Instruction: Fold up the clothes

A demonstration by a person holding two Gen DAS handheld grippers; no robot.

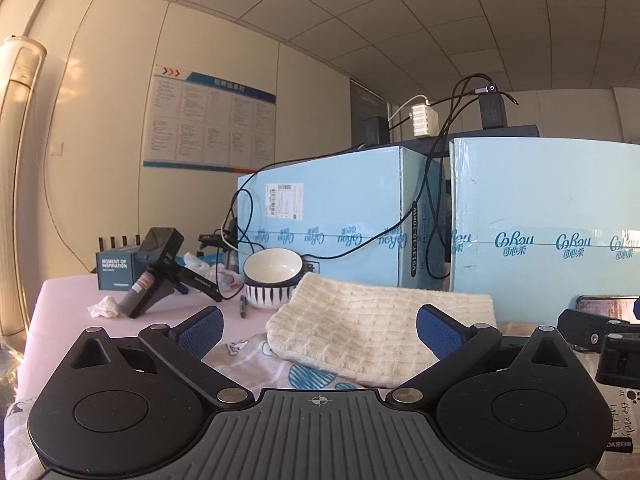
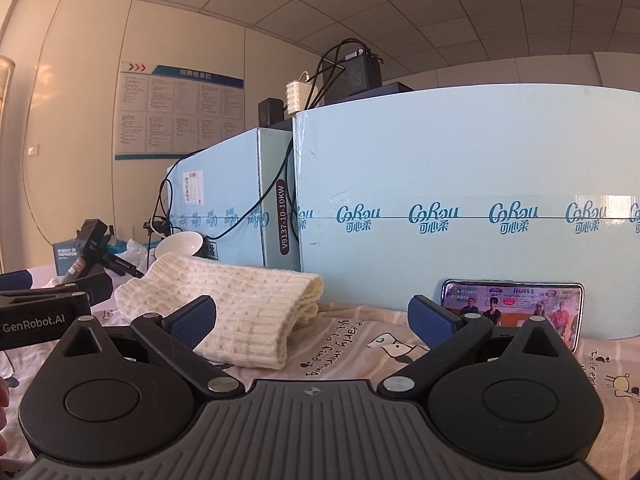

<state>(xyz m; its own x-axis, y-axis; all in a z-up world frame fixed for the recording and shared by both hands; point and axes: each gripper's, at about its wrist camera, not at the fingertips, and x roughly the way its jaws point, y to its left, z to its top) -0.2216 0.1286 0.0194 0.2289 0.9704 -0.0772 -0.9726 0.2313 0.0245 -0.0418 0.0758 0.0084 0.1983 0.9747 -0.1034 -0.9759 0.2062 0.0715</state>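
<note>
A cream knitted garment [image 1: 360,328] lies folded into a thick bundle on a printed cloth [image 1: 304,376]. My left gripper [image 1: 320,330] stands open just in front of it, blue pads wide apart with nothing between them. In the right wrist view the same cream garment [image 2: 240,312] sits left of centre on the printed cloth [image 2: 360,344]. My right gripper [image 2: 312,318] is open too, its left pad close to the garment's near edge. The left gripper's body [image 2: 44,316] shows at the left edge of that view.
Two light blue cartons [image 1: 336,216] [image 2: 480,208] stand right behind the garment with cables draped over them. A striped bowl [image 1: 272,280], a black handheld device [image 1: 160,268], a crumpled tissue [image 1: 105,307] and a small dark box [image 1: 114,270] sit at the left. A phone [image 2: 512,308] leans on the right carton.
</note>
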